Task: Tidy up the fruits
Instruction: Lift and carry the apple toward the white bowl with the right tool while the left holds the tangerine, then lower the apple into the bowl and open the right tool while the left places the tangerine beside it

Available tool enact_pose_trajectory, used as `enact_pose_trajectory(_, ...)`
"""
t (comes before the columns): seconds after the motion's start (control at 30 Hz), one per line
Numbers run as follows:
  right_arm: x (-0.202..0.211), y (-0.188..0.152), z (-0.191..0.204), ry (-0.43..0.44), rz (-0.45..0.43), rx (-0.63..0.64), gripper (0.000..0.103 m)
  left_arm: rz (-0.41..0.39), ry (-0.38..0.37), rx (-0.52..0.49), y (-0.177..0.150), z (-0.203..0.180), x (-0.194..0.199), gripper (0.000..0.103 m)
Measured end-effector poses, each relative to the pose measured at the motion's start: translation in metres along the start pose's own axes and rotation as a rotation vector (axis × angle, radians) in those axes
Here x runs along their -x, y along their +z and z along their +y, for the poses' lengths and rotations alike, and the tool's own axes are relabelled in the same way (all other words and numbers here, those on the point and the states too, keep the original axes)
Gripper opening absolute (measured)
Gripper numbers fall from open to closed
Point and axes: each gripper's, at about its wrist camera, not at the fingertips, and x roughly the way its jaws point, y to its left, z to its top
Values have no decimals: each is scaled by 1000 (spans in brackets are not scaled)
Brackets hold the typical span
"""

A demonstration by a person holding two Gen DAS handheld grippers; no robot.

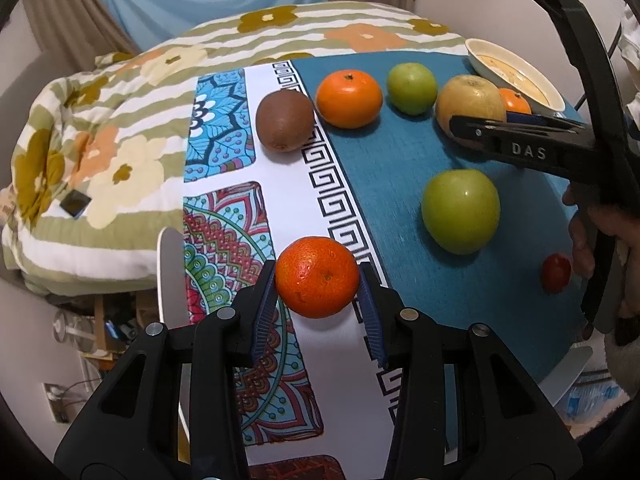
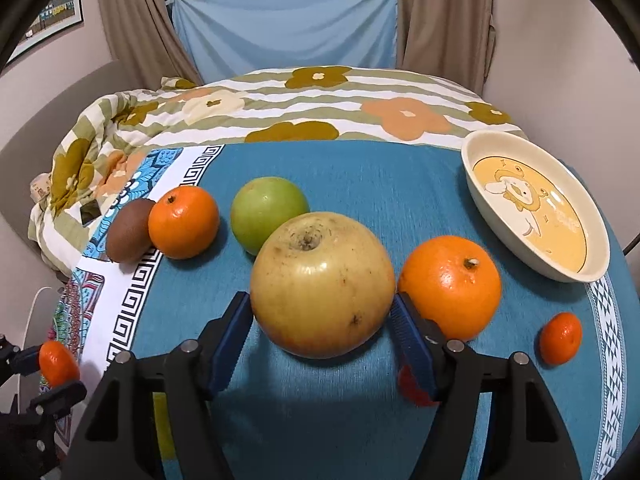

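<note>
**Two tongs, each closed around 1 fruit on the table**

Left wrist view: the left tongs (image 1: 318,284) clamp a mandarin (image 1: 317,276) between both blue pads, above the patterned white border of the tablecloth (image 1: 344,208). Far of it, a row runs left to right: a kiwi (image 1: 285,120), an orange (image 1: 349,98), a small green apple (image 1: 412,88) and a yellow pear (image 1: 470,100). A larger green apple (image 1: 461,210) sits alone on the blue cloth to the right, with a small red fruit (image 1: 556,273) near the right edge.

Right wrist view: the right tongs (image 2: 322,312) close on the yellow pear, 1 pad touching each side; whether the pear is lifted cannot be told. A large orange (image 2: 450,286) lies just beside the pear on the right, and a small mandarin (image 2: 561,338) farther right. An illustrated bowl (image 2: 480,152) stands at the far right of the table. A floral quilt (image 2: 320,108) covers the bed beyond.
</note>
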Motion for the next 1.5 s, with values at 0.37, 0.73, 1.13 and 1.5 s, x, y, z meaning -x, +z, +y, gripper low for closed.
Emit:
enact_pose_trajectory(0.37, 23, -4, -3, 18, -47, 5, 65, -24, -3, 12, 7, -1, 6, 44)
enact_pose_trajectory(0.73, 39, -3, -3, 33, -65, 8, 62, -39, -1, 18, 10, -5, 14, 44)
enact_pose_trajectory(1.13, 73, 18, -25, 42, -117, -54, 62, -94, -24, 13, 41, -11, 32, 44)
enact_pose_trajectory(1.5, 96, 67, -106, 48, -157, -65, 62, -211, -48, 25, 132, -79, 45, 44)
